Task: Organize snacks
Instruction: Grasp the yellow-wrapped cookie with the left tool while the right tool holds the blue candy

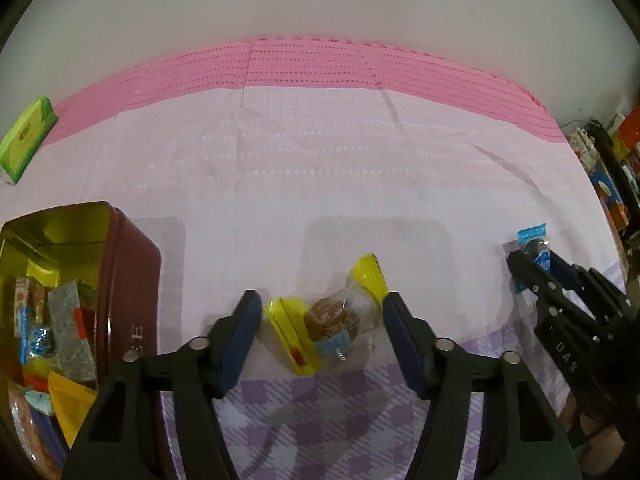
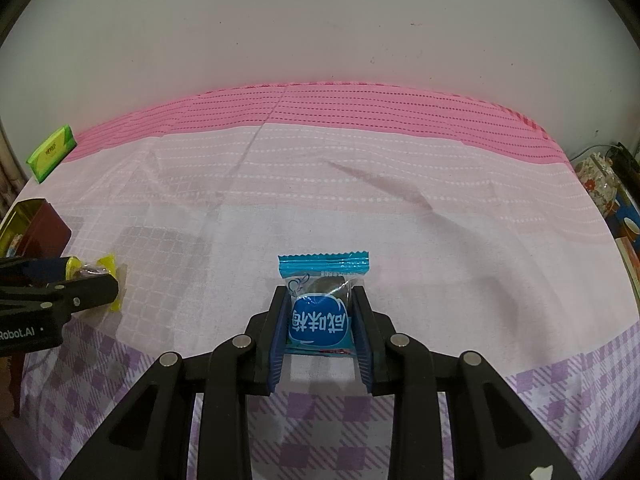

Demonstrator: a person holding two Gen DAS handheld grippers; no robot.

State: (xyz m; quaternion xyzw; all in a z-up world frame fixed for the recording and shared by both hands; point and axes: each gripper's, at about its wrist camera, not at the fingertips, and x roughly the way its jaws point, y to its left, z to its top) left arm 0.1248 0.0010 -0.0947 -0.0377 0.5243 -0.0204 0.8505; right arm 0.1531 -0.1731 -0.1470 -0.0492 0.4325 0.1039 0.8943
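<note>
The left gripper [image 1: 320, 332] stands open astride the yellow snack [image 1: 326, 318], its long axis toward 1 o'clock, tin [image 1: 132, 280] at 9 o'clock, while the right gripper [image 2: 320, 320] pinches the blue snack [image 2: 322, 304].

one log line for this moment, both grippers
left gripper: open around yellow snack | right gripper: shut on blue snack | tin: open

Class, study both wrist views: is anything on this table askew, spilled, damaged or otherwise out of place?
Nothing is spilled or damaged. Two snacks lie loose outside the open tin: the yellow-wrapped cake, skewed between the left gripper's open fingers, and the blue packet, which the right gripper grips. A green box sits apart at the far-left edge.
</note>
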